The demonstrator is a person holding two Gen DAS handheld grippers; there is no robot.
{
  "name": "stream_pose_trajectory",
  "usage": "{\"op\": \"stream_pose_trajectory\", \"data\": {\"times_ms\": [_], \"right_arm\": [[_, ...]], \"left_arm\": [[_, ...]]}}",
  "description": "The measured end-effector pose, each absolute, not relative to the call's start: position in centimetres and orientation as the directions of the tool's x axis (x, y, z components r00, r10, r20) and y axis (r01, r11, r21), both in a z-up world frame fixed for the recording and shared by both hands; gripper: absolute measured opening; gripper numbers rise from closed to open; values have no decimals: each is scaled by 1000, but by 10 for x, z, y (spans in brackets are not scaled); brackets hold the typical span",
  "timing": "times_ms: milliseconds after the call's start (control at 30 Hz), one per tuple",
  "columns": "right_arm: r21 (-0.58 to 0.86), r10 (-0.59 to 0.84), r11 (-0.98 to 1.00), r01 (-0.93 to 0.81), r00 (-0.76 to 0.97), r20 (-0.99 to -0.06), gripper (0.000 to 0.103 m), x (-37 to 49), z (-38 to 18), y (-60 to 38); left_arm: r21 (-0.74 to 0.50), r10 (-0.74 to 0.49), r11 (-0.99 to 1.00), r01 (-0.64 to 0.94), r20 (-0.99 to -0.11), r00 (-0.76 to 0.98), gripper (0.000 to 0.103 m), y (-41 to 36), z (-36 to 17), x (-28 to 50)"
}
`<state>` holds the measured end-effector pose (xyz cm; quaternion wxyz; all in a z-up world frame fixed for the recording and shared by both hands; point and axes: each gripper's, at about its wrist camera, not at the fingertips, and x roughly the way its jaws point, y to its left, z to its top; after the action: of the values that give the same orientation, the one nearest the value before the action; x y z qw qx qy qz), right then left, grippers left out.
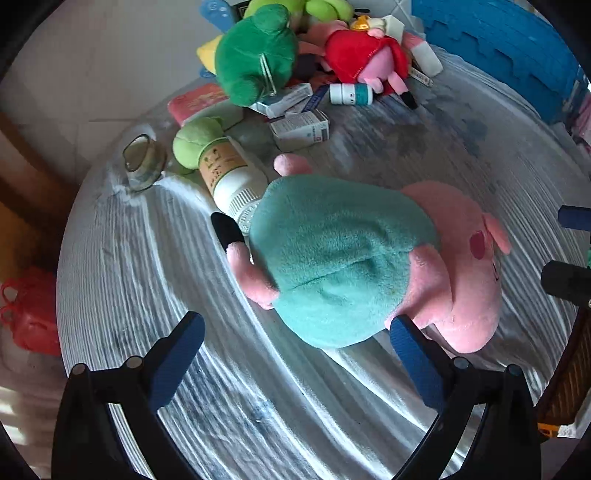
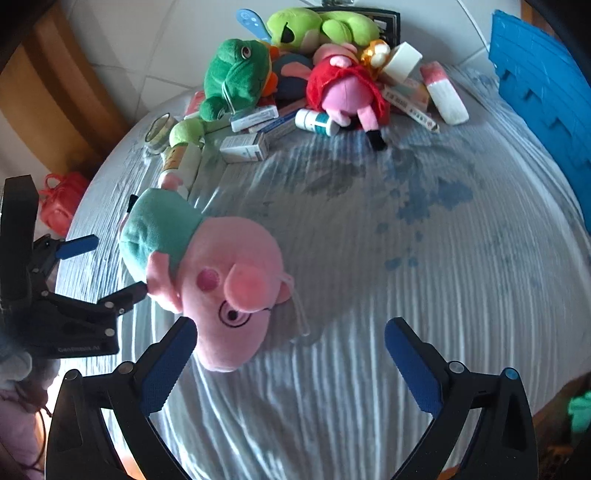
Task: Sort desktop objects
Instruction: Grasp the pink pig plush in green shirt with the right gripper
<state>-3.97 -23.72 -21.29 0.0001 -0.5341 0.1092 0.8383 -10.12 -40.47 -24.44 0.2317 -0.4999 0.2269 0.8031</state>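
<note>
Sorting barely begun: most items are still heaped at the table's far edge.
I hold both grippers, left gripper [image 1: 295, 354] and right gripper [image 2: 290, 356], spread apart and empty around the teal-shirted pig plush [image 1: 343, 258]; frog plush [image 1: 255, 55], medicine boxes [image 1: 301, 127] and bottle [image 1: 232, 177] are unsorted.

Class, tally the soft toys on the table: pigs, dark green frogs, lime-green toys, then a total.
Pigs: 2 (teal-shirted pig, red-dressed pig)
Dark green frog: 1
Lime-green toys: 2 (large lime toy, small lime toy)
Total: 5

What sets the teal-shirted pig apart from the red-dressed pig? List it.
The teal pig is bigger in view and lies alone on open cloth; the red pig lies in the far pile against boxes and other toys. The teal pig wears a teal shirt; the red pig a red dress. Both are pink plush pigs, lying down.
</note>
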Motion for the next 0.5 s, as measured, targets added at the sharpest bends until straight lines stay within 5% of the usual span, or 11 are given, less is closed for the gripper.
{"op": "stream_pose_trajectory", "data": {"times_ms": [500], "right_arm": [[263,-171,-935,-237,-348,-922,103,-72,-268,-260]], "left_arm": [[-104,349,-701,-706,-913,-212,101,-402,-273,-131]]}}
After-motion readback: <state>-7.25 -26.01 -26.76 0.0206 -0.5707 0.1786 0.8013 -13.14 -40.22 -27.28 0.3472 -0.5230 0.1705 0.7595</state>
